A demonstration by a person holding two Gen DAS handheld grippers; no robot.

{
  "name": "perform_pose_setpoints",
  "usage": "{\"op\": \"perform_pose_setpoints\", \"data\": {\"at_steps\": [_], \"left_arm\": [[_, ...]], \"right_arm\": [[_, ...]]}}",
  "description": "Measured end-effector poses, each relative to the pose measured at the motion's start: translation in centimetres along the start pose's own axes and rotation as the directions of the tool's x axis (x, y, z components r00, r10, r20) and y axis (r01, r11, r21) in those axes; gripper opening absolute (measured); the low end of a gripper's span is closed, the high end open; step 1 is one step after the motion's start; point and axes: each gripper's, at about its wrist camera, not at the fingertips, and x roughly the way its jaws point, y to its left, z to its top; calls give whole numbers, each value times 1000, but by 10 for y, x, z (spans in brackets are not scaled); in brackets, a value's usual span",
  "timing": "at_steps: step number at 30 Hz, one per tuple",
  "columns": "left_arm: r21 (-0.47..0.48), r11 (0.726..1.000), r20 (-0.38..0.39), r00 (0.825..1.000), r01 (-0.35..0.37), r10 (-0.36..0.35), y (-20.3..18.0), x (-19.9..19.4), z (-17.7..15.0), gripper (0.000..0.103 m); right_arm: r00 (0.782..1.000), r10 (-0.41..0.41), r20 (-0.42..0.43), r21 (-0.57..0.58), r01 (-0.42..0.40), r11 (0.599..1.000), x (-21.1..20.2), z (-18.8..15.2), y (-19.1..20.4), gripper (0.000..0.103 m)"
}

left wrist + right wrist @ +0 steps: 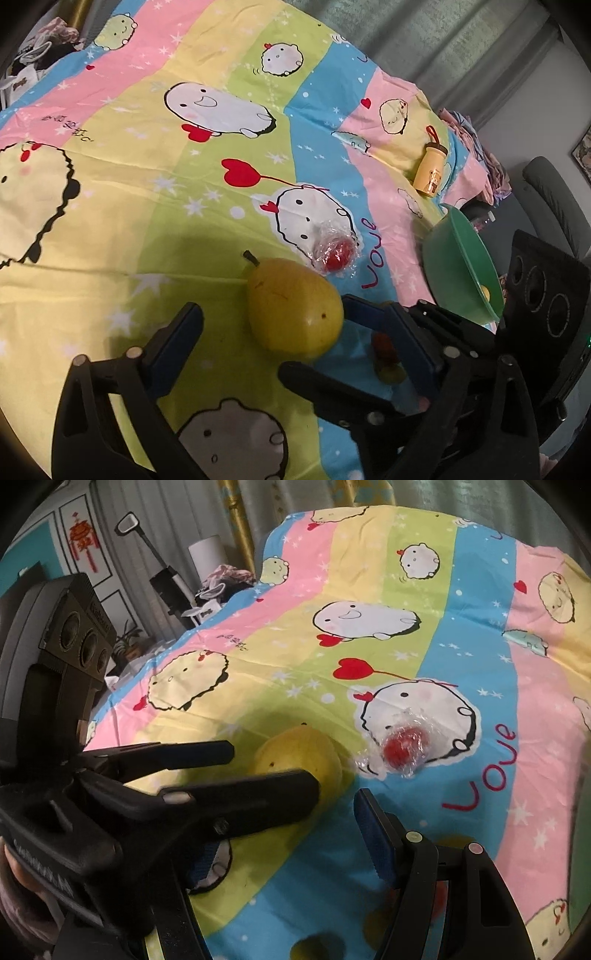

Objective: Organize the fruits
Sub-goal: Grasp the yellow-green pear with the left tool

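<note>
right wrist, pear (295, 753) half hidden, blurred

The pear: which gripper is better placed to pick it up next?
Left. The pear lies just ahead of the open left gripper, between its fingers. The right gripper sits beside it, around small fruits.

yellow pear (293, 308) with dark specks, red fruit in clear wrap (334, 253), green bowl (461, 266), pale yellow bottle (430, 173), sheet (129, 184) striped pink, yellow, green, blue with cartoon faces.
</note>
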Motion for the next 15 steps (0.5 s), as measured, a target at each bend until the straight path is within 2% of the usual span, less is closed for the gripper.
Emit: {"op": "perform_pose_setpoints", "data": {"at_steps": [2, 9, 12, 15], "left_arm": [[-6, 1000, -10, 1000, 5, -5, 1, 4, 0, 93], [-38, 999, -31, 999, 34, -35, 5, 11, 1, 67], [-47, 998, -40, 998, 51, -53, 5, 14, 1, 63], [-41, 998, -39, 998, 44, -46, 4, 14, 1, 58]], "right_arm": [[1000, 14, -1, 13, -14, 1000, 5, 2, -3, 69], [999, 47, -16, 37, -46, 998, 18, 3, -7, 68], [999, 43, -21, 26, -43, 999, 20, 4, -5, 62], [999, 32, -20, 20, -32, 999, 20, 5, -3, 61]]}}
